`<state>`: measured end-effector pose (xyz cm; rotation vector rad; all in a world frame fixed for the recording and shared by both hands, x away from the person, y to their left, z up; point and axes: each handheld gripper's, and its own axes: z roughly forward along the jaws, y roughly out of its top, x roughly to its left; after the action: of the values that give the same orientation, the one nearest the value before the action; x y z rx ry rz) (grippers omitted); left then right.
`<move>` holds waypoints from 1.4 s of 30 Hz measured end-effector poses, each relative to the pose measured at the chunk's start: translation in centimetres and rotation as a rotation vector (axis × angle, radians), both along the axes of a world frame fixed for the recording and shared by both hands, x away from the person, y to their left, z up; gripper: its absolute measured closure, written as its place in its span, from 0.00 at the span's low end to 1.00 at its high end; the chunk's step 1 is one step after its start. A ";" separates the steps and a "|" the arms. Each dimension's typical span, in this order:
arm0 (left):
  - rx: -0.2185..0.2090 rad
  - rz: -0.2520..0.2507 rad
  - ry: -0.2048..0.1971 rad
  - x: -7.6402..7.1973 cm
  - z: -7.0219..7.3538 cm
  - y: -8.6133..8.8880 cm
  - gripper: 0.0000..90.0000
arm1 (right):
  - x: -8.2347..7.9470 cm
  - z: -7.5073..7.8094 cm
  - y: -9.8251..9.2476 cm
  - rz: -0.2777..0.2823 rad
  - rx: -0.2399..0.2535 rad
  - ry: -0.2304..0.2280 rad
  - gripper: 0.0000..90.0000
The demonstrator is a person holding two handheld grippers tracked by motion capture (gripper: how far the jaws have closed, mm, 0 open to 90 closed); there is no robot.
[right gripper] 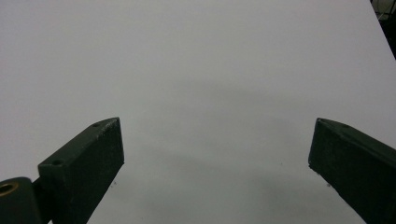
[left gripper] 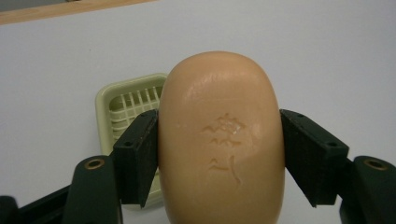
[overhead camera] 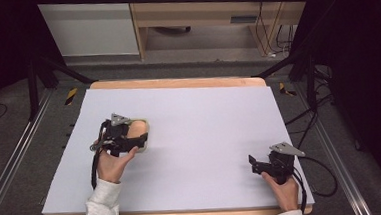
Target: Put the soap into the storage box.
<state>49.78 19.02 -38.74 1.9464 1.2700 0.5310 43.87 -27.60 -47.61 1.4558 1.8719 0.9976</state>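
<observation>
A tan oval bar of soap (left gripper: 222,140) with an embossed mark is held between the jaws of my left gripper (left gripper: 219,154), which is shut on its two long sides. Just beyond and below it lies a pale green slatted soap dish (left gripper: 126,105), partly hidden by the soap. In the high view the left gripper (overhead camera: 122,136) sits at the table's left, over the soap (overhead camera: 136,129) and the dish (overhead camera: 144,124). My right gripper (overhead camera: 254,164) rests at the front right, open, with only white surface between its jaws (right gripper: 215,154).
A white board (overhead camera: 204,121) covers a wooden table (overhead camera: 177,83). Black frame legs and cables (overhead camera: 309,110) stand off the right side. A wooden desk (overhead camera: 197,12) is behind the table.
</observation>
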 end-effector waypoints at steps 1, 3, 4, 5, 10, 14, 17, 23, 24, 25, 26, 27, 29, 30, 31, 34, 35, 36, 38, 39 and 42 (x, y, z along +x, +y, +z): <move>0.003 0.001 0.000 0.1 -0.1 0.0 0.35 | 0.0 0.0 0.0 0.000 0.000 0.000 0.04; 0.008 0.009 0.005 0.5 -0.2 0.2 0.35 | 0.0 0.0 0.0 0.000 -0.001 0.002 0.04; 0.008 0.009 0.005 0.5 -0.2 0.2 0.35 | 0.0 0.0 0.0 0.000 -0.001 0.002 0.04; 0.013 0.013 0.011 0.8 -0.3 0.4 0.35 | 0.0 0.0 0.1 -0.001 -0.002 0.003 0.04; 0.006 0.027 0.019 1.6 -0.3 0.9 0.35 | 0.1 0.0 0.2 0.003 -0.005 0.002 0.04; 0.002 0.037 0.016 2.2 -0.1 1.1 0.35 | 0.1 0.0 0.2 0.002 -0.007 0.002 0.04; 0.006 0.038 0.017 2.6 -0.2 1.0 0.35 | 0.1 0.0 0.2 -0.001 -0.007 0.003 0.04; 0.015 0.043 0.029 3.8 -0.7 0.8 0.35 | 0.1 0.0 0.2 -0.001 -0.007 0.003 0.04; 0.015 0.043 0.029 3.8 -0.7 0.8 0.35 | 0.1 0.0 0.2 -0.001 -0.008 0.002 0.04; 0.017 0.044 0.031 4.0 -0.7 0.8 0.35 | 0.1 0.0 0.2 -0.001 -0.008 0.002 0.04; 0.022 0.046 0.031 4.3 -0.9 0.7 0.35 | 0.1 0.0 0.2 0.000 -0.007 0.002 0.04; 0.027 0.046 0.032 4.4 -1.0 0.7 0.35 | 0.1 0.0 0.2 0.000 -0.007 0.003 0.04; 0.031 0.048 0.032 4.5 -1.1 0.7 0.35 | 0.1 0.0 0.2 0.000 -0.007 0.004 0.04; 0.032 0.050 0.036 4.7 -1.2 0.8 0.35 | 0.1 0.0 0.2 0.000 -0.006 0.004 0.04; 0.034 0.054 0.035 4.8 -1.3 0.8 0.35 | 0.1 0.0 0.2 0.000 -0.006 0.002 0.04; 0.033 0.060 0.037 4.9 -1.5 1.1 0.35 | 0.1 0.0 0.2 0.002 -0.007 0.002 0.04; 0.035 0.062 0.038 5.0 -1.6 1.1 0.35 | 0.1 0.0 0.2 0.002 -0.007 0.003 0.04; 0.035 0.062 0.038 5.0 -1.6 1.1 0.35 | 0.1 0.0 0.2 0.002 -0.007 0.003 0.04; 0.036 0.067 0.044 5.2 -1.9 1.2 0.35 | 0.1 0.0 0.2 0.002 -0.004 0.006 0.04; 0.037 0.070 0.046 5.3 -2.0 1.2 0.35 | 0.1 0.0 0.2 0.002 -0.004 0.005 0.04; 0.041 0.073 0.055 5.5 -2.3 1.3 0.35 | 0.1 0.0 0.2 0.001 -0.004 0.005 0.04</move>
<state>55.27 20.31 -41.03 1.9667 1.3794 0.5472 43.96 -27.38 -47.62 1.4560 1.8775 0.9913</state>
